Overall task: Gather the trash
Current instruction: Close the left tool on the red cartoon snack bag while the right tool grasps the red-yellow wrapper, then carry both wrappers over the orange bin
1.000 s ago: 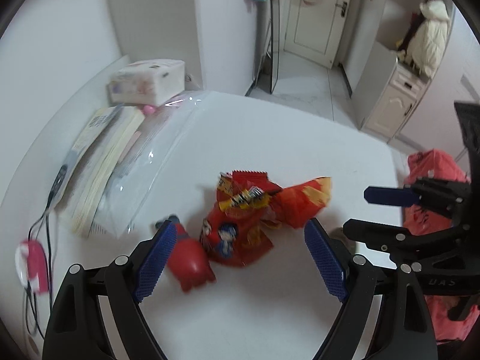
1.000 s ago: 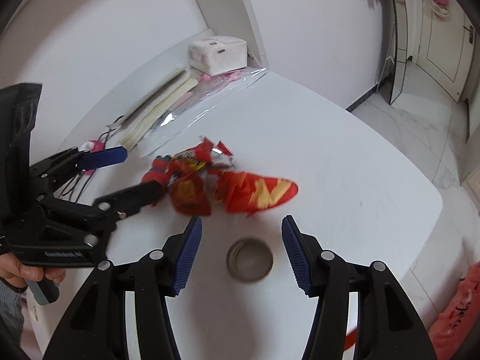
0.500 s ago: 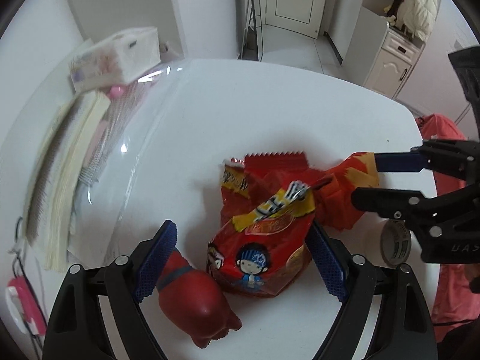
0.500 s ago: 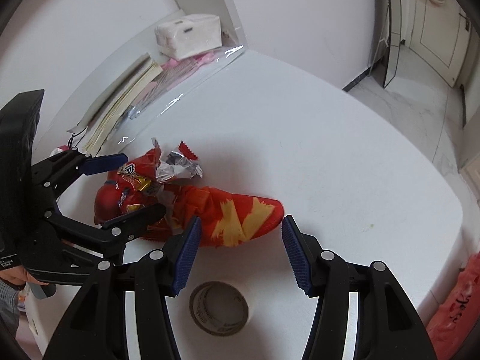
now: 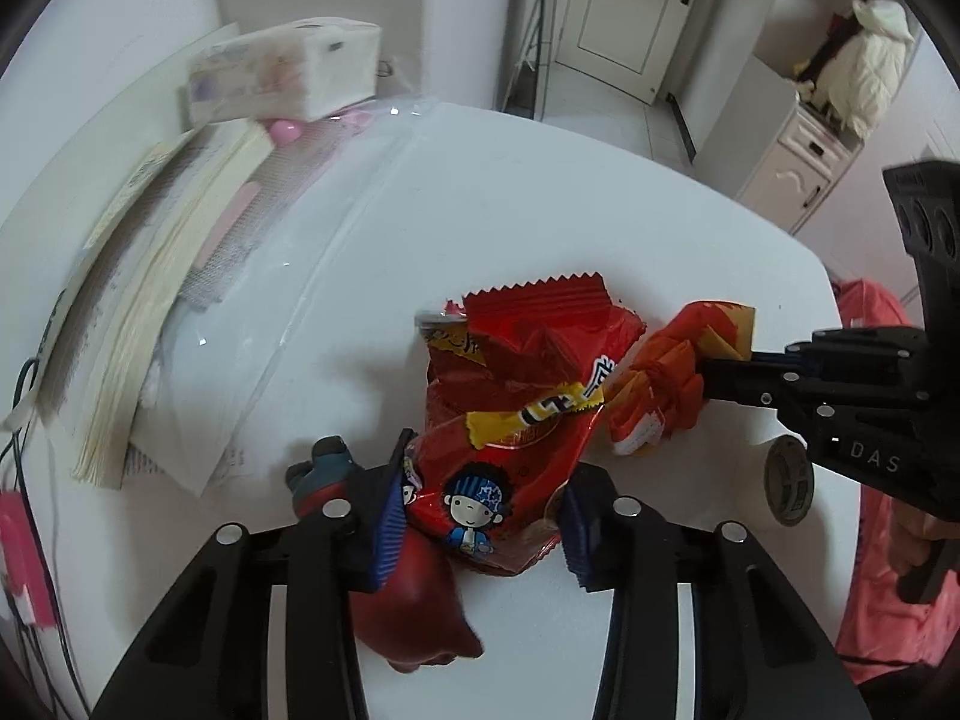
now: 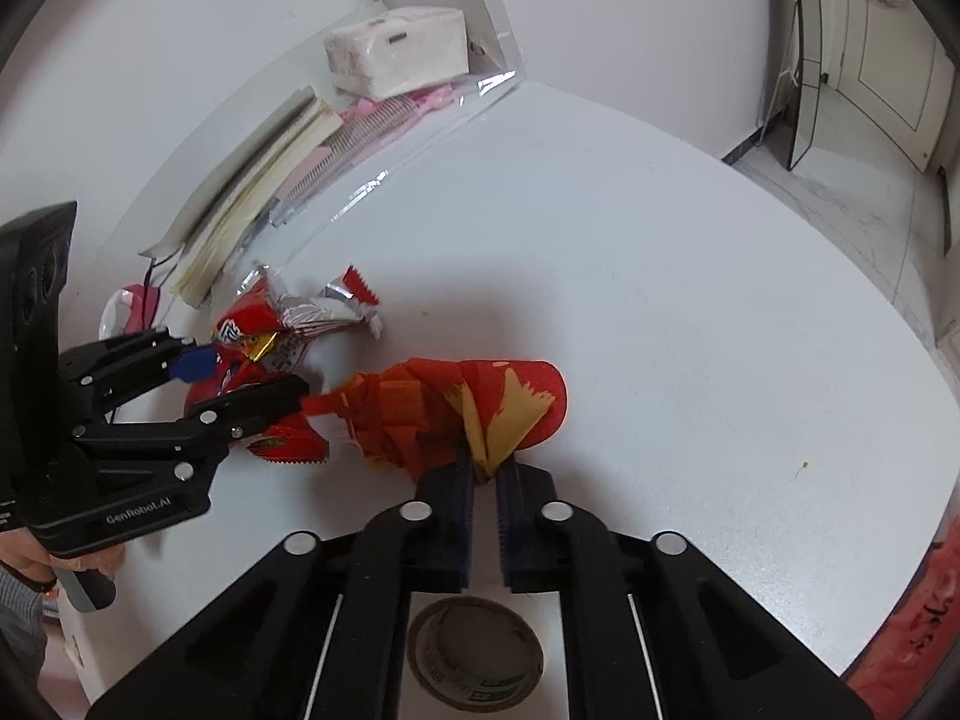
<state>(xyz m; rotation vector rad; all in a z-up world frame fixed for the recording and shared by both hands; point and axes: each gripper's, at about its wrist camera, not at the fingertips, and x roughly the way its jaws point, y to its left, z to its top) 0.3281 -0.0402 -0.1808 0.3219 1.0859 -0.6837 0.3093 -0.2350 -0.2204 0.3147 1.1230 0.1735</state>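
Note:
A heap of red snack wrappers lies on the white table point(image 5: 540, 210). My left gripper point(image 5: 480, 531) is shut on a red snack bag with a cartoon boy point(image 5: 498, 468); it also shows in the right wrist view point(image 6: 240, 384). A red pouch point(image 5: 414, 606) lies under its left finger. My right gripper point(image 6: 485, 480) is shut on a crumpled red and yellow paper bag point(image 6: 456, 414), which also shows in the left wrist view point(image 5: 672, 384). A silver-lined wrapper point(image 6: 324, 312) lies behind.
A roll of tape point(image 6: 474, 654) lies on the table under my right gripper. A tissue box point(image 5: 282, 69), a stack of books point(image 5: 150, 276) and a clear plastic sleeve point(image 5: 288, 276) sit at the table's left. A red bag point(image 5: 882, 516) hangs past the right edge.
Both grippers have moved in and closed: the left on the cartoon snack bag, the right on the red and yellow paper bag. Both were open before.

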